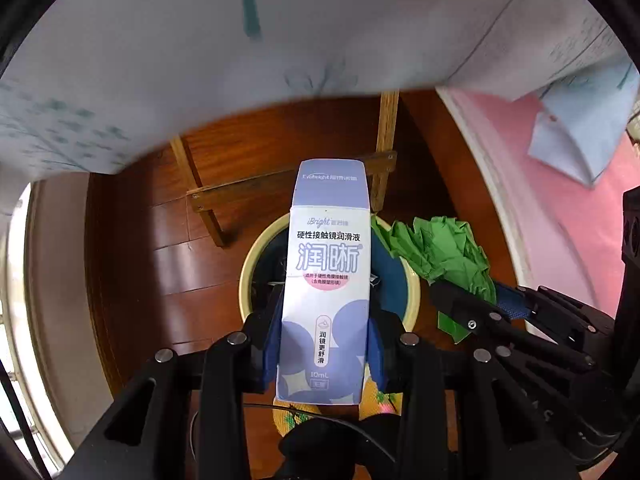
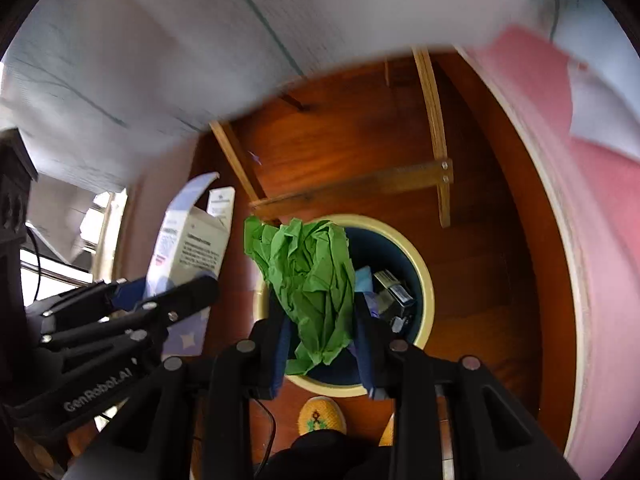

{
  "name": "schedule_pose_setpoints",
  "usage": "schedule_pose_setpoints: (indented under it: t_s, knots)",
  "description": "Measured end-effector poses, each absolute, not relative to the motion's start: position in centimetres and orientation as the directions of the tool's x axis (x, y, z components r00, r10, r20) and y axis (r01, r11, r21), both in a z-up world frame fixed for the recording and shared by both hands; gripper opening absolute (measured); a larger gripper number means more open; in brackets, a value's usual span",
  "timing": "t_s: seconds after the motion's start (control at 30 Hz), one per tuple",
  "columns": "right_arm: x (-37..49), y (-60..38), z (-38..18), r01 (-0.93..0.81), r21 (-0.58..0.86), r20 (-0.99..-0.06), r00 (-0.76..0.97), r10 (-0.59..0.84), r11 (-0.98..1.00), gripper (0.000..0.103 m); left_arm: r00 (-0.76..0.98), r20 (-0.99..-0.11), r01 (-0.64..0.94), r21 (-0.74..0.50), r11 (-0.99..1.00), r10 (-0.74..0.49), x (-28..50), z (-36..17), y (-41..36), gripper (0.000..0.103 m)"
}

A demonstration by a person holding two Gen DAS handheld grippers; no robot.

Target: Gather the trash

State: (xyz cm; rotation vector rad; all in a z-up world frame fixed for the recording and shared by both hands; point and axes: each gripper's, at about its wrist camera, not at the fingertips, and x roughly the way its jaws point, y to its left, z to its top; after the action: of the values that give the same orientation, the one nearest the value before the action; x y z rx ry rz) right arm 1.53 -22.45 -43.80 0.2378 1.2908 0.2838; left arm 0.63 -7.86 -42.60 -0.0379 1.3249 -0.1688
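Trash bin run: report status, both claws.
Left claw shut on carton. Right claw shut on green paper. Both above bin. Nothing blocking.

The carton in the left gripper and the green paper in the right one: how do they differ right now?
The carton is a rigid white and purple box with printed text and an open top flap; the green paper is a plain crumpled wad. The carton stands straight between the left gripper pads, while the paper sags loosely from the right gripper. Both are clamped and hang above the round bin on the wooden floor.
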Motion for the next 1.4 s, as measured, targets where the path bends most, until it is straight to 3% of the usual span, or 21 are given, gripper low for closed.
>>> schedule_pose_setpoints:
  t_s: [0.07,0.13,0.17,0.2,0.3,0.37,0.67,0.8,0.87,1.4]
  knots:
    - [1.7,-22.7,-45.5,-0.058,0.334,-0.914,0.223,0.339,0.941,0.031,0.232,-0.962,0.104,-0.125,0.987,-0.146,0.7,-43.9,-8.2,0.035]
    - [2.2,-22.9,-46.6,-0.048,0.341,-0.917,0.205,0.343,0.939,0.036,0.236,-0.962,0.105,-0.115,0.988,-0.137,0.6,-44.6,-8.3,0.046]
    - [2.2,-22.9,-47.1,-0.044,0.336,-0.92,0.199,0.338,0.941,0.038,0.237,-0.962,0.104,-0.111,0.988,-0.133,0.6,-44.7,-8.3,0.063]
    - [2.2,-22.9,-47.4,-0.041,0.332,-0.922,0.195,0.333,0.943,0.043,0.241,-0.963,0.098,-0.098,0.99,-0.119,0.6,-45.0,-8.0,0.071]
    - [2.4,-23.1,-47.6,-0.036,0.324,-0.925,0.2,0.325,0.945,0.057,0.241,-0.965,0.073,-0.089,0.993,-0.105,0.8,-45.3,-7.2,0.089]
    - [2.4,-23.2,-47.4,-0.041,0.329,-0.92,0.211,0.33,0.943,0.06,0.243,-0.966,0.05,-0.077,0.996,-0.087,1.2,-45.2,-6.4,0.1]
    - [2.8,-23.2,-45.2,-0.068,0.303,-0.911,0.273,0.31,0.95,0.061,0.293,-0.955,-0.03,-0.06,0.998,-0.049,1.3,-43.5,-4.2,0.102]
    - [3.0,-23.3,-43.3,-0.076,0.293,-0.899,0.317,0.301,0.953,0.077,0.313,-0.949,-0.04,-0.055,0.998,-0.04,0.6,-41.3,-4.2,0.102]
    - [3.0,-23.4,-41.9,-0.075,0.291,-0.894,0.334,0.299,0.954,0.077,0.321,-0.947,-0.041,-0.05,0.998,-0.035,0.4,-40.1,-4.3,0.102]
    - [3.1,-25.3,-24.9,-0.082,0.3,-0.869,0.388,0.307,0.951,0.077,0.428,-0.904,-0.027,-0.034,0.999,-0.019,1.6,-21.2,-5.1,0.102]
